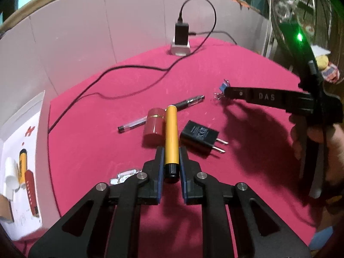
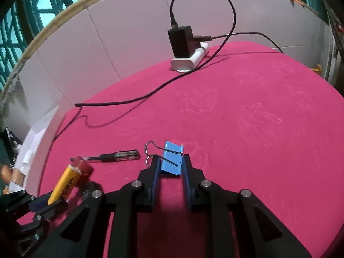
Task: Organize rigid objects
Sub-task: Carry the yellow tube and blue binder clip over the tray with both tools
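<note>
The left gripper point(image 1: 171, 150) is clenched on a yellow cylinder point(image 1: 171, 135) with a black ribbed cap, which is gripped near that cap and points away from the camera. Just beside the cylinder, a red cylindrical case point(image 1: 154, 124) lies on the desk point(image 1: 107, 142), and a black plug adapter point(image 1: 200, 136) lies at the other side. A black pen point(image 1: 161, 112) is seen behind them. The right gripper point(image 2: 171, 161) is closed on a blue binder clip point(image 2: 172, 160), whose wire handles stick out to the left. Farther back, a black charger point(image 2: 181, 42) is plugged into a white power strip point(image 2: 191, 61), from which a black cable point(image 2: 133, 101) runs across the red cloth.
</note>
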`<action>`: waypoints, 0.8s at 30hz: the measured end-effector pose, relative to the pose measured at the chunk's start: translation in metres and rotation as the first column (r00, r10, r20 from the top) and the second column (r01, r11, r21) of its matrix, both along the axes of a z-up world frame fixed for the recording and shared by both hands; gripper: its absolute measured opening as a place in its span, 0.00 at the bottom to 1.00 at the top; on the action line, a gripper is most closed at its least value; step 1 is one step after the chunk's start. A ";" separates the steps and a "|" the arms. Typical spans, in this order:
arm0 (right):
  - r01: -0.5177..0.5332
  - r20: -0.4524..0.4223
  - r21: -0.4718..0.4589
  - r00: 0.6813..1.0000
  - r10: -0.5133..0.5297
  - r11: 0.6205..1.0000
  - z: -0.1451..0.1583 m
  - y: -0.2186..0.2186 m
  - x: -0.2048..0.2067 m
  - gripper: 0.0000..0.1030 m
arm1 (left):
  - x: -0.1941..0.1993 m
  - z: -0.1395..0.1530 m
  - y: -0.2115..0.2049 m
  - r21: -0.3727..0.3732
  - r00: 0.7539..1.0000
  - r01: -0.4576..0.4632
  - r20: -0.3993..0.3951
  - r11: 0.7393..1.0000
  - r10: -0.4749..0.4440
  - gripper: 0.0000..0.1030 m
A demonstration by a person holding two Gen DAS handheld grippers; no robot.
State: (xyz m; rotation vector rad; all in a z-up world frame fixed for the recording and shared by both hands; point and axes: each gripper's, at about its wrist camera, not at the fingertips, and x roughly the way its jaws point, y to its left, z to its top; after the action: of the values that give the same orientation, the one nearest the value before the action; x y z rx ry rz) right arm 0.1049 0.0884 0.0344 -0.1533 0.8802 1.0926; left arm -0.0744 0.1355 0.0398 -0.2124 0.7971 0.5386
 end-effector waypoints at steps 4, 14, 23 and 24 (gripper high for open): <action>-0.017 -0.002 0.057 1.000 0.017 0.998 0.019 -0.010 -0.010 0.18 | -0.009 0.014 -0.006 0.002 0.999 -0.007 0.049 1.000 0.007 0.12; -0.130 0.062 0.152 0.991 0.122 0.980 0.068 -0.013 -0.059 0.18 | -0.037 0.042 0.000 0.011 0.987 -0.072 0.146 0.997 0.069 0.12; -0.224 0.115 0.173 0.972 0.207 0.959 0.087 -0.005 -0.093 0.18 | -0.078 0.050 0.027 0.021 0.952 -0.245 0.194 0.969 0.237 0.12; -0.234 0.119 0.171 0.969 0.216 0.957 0.088 -0.003 -0.097 0.18 | -0.083 0.051 0.029 0.016 0.948 -0.255 0.203 0.967 0.247 0.12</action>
State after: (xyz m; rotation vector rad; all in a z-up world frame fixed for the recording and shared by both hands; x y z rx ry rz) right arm 0.0075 0.0851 0.1219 -0.1552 0.6798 1.3622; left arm -0.1573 0.1648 0.0905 -0.3266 0.5656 0.7613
